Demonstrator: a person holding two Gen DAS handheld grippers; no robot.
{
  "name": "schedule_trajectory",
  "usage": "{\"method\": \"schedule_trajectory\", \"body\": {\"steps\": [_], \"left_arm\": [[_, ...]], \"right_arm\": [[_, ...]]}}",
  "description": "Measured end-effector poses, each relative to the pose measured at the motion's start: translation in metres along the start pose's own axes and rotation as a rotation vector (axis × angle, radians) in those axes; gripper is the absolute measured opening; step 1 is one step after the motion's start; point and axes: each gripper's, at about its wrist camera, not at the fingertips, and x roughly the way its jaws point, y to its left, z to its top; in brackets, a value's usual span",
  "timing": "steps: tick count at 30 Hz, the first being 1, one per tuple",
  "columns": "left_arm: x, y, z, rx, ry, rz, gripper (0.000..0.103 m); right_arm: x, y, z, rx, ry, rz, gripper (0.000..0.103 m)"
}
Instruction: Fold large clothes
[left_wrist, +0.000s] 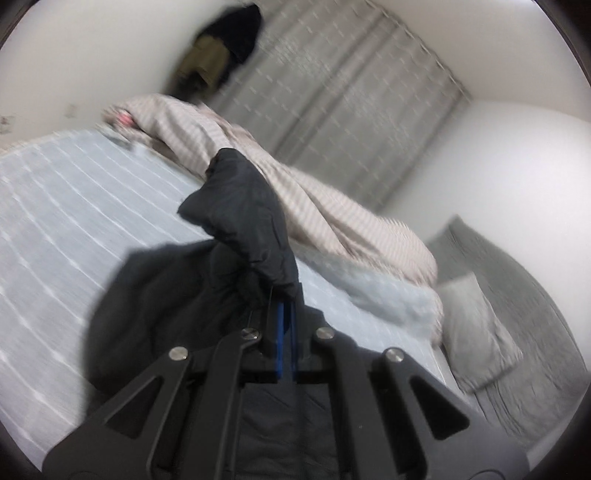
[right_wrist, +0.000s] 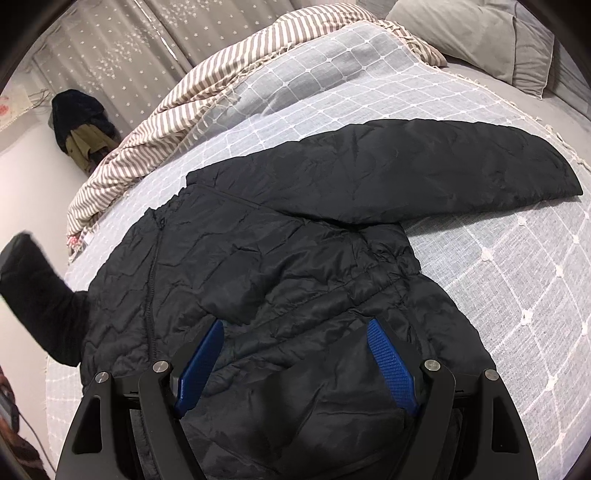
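A black quilted jacket (right_wrist: 280, 258) lies spread on the bed, zipper side up, one sleeve (right_wrist: 424, 170) stretched out to the right. My right gripper (right_wrist: 295, 332) is open just above the jacket's hood area, its blue pads (right_wrist: 391, 365) apart and holding nothing. My left gripper (left_wrist: 282, 306) is shut on the jacket's other sleeve (left_wrist: 240, 218) and holds it lifted above the bed; the sleeve end stands up past the fingertips. That raised sleeve shows at the left edge of the right wrist view (right_wrist: 33, 288).
The bed has a light blue checked cover (right_wrist: 517, 295). A striped beige blanket (right_wrist: 177, 110) is bunched along the far side. Grey pillows (right_wrist: 476, 40) lie at the head. Grey curtains (left_wrist: 351, 110) and hanging dark clothes (left_wrist: 221, 48) are behind.
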Motion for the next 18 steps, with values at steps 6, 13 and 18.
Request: {"method": "schedule_trajectory", "body": {"steps": [6, 13, 18], "left_arm": [[0.047, -0.031, -0.056, 0.049, 0.166, -0.044, 0.003], [0.084, -0.035, -0.119, 0.159, 0.409, -0.030, 0.005], [0.082, -0.033, -0.147, 0.291, 0.525, -0.050, 0.036]], "right_arm": [[0.001, -0.001, 0.001, 0.005, 0.003, 0.012, 0.081], [0.005, 0.000, 0.002, 0.008, 0.012, 0.014, 0.081], [0.008, 0.007, 0.000, -0.022, 0.020, 0.003, 0.081]]}}
